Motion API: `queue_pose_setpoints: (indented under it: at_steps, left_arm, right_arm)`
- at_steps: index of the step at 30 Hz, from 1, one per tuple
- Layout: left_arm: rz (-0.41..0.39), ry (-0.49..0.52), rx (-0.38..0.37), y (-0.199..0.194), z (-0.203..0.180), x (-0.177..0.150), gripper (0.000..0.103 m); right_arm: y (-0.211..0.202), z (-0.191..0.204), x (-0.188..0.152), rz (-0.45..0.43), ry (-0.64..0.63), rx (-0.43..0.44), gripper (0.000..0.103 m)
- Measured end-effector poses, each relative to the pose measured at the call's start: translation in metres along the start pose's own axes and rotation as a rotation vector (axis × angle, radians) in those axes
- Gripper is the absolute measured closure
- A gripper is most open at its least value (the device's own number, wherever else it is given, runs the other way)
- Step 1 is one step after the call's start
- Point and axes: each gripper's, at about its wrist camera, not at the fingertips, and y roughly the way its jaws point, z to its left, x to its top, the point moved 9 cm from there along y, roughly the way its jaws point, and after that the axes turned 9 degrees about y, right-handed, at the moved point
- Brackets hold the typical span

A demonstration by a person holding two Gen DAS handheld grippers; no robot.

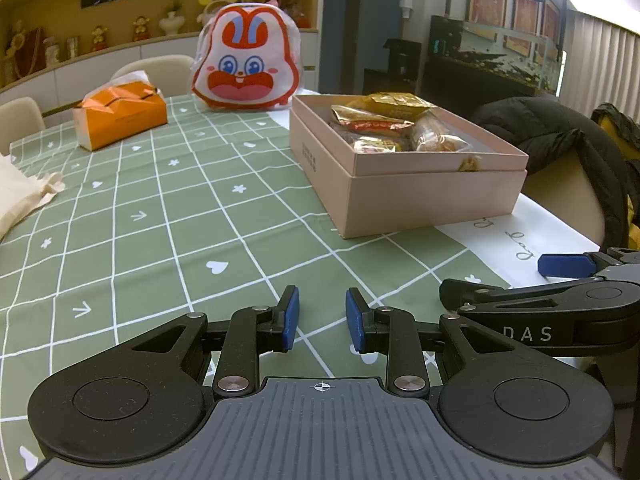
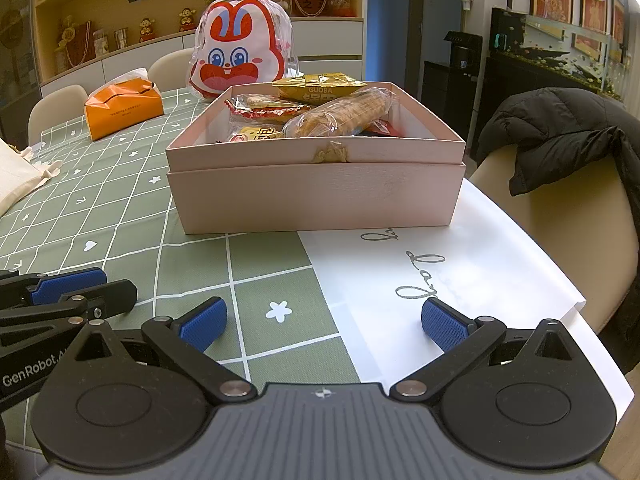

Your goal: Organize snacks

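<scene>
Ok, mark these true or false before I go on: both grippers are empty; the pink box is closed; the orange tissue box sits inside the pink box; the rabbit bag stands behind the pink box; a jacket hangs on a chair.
1. Both the left gripper and the right gripper are empty: true.
2. The pink box is closed: false, it is open, with snack packets inside.
3. The orange tissue box sits inside it: false, it stands apart on the green tablecloth.
4. The rabbit bag stands behind it: true.
5. A black jacket hangs on a chair: true.
</scene>
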Motion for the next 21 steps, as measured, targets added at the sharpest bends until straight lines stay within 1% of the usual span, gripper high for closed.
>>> queue_pose_setpoints:
  at_steps: [21]
  left_arm:
    - [-0.002, -0.009, -0.008, 0.0002, 0.0007, 0.0002, 0.073]
  right_arm:
    - [-0.0002, 0.0001, -0.0002, 0.0, 0.0, 0.0, 0.0]
